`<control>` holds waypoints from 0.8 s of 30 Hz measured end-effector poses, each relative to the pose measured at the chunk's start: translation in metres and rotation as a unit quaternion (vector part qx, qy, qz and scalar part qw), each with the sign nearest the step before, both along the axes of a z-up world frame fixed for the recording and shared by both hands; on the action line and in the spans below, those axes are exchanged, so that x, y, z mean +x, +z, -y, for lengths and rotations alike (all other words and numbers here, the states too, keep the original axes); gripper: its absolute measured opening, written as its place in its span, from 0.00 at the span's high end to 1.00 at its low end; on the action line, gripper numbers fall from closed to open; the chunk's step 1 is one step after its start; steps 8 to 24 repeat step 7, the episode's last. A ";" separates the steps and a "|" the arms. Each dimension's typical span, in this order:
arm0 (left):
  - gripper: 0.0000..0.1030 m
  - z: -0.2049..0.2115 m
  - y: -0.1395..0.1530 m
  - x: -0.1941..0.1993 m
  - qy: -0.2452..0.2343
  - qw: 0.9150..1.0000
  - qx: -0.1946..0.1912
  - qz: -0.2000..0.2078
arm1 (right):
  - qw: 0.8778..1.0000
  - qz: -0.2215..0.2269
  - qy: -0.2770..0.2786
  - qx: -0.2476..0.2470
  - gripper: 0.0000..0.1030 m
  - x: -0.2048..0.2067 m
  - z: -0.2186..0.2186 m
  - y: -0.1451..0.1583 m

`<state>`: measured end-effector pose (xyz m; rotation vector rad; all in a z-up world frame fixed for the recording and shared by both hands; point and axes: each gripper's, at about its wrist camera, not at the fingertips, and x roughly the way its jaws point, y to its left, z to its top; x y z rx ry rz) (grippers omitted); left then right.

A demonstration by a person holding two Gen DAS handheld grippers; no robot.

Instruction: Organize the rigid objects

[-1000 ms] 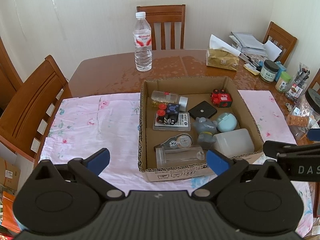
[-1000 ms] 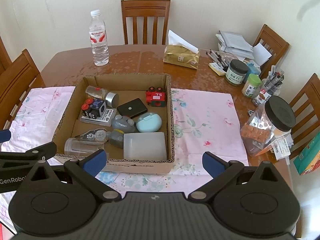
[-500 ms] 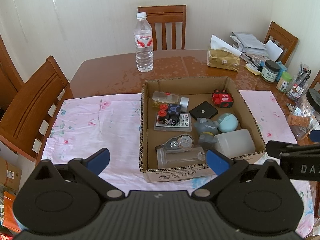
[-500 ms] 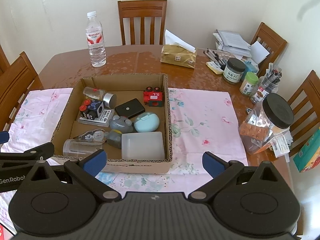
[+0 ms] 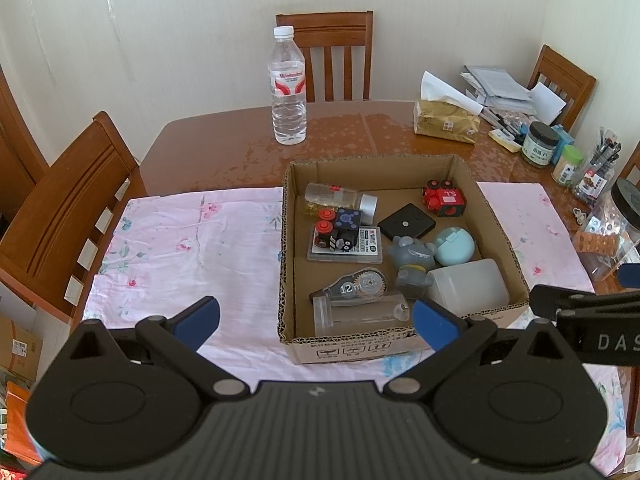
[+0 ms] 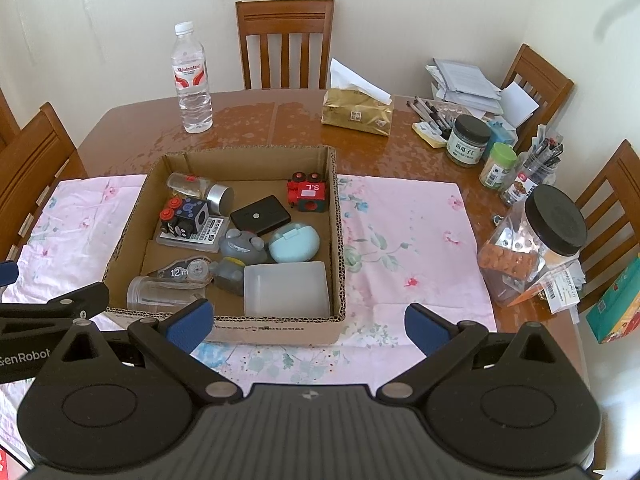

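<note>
An open cardboard box [image 5: 498, 220] [image 6: 338, 216] sits on a pink floral cloth [image 5: 180, 248] [image 6: 412, 240]. In it lie a red toy block [image 5: 444, 200] [image 6: 308, 194], a black flat case [image 5: 406, 224] [image 6: 260, 214], a light-blue round case [image 5: 454, 246] [image 6: 294, 244], a grey shark figure [image 5: 412, 262] [image 6: 240, 250], a translucent white box [image 5: 468, 286] [image 6: 286, 288], a correction tape [image 5: 354, 288], a clear tube [image 5: 360, 316] and a black cube [image 5: 346, 230]. My left gripper [image 5: 316, 320] is open and empty before the box's front edge. My right gripper [image 6: 306, 322] is open and empty by the box's front right corner.
A water bottle [image 5: 288, 88] [image 6: 192, 80] stands behind the box. A gold tissue pack [image 6: 356, 112], jars [image 6: 468, 140], pens and papers sit at the back right. A big clear jar with a black lid [image 6: 536, 248] stands right. Wooden chairs [image 5: 68, 208] surround the table.
Both grippers have drifted slightly; the box sits a little further left in the right wrist view. Both stay open and empty, and no object has moved.
</note>
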<state>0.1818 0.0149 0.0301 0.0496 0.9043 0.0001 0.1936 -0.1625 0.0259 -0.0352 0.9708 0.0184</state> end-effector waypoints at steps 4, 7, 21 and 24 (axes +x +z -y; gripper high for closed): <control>0.01 0.000 0.000 0.000 0.000 1.000 -0.001 0.001 | 1.000 0.001 0.001 0.000 0.00 0.000 0.000 0.000; 0.01 -0.001 0.001 -0.002 0.000 1.000 -0.002 0.002 | 1.000 0.002 0.000 0.001 0.00 -0.001 0.000 0.001; 0.01 -0.001 0.001 -0.002 0.000 1.000 -0.002 0.002 | 1.000 0.002 0.000 0.001 0.00 -0.001 0.000 0.001; 0.01 -0.001 0.001 -0.002 0.000 1.000 -0.002 0.002 | 1.000 0.002 0.000 0.001 0.00 -0.001 0.000 0.001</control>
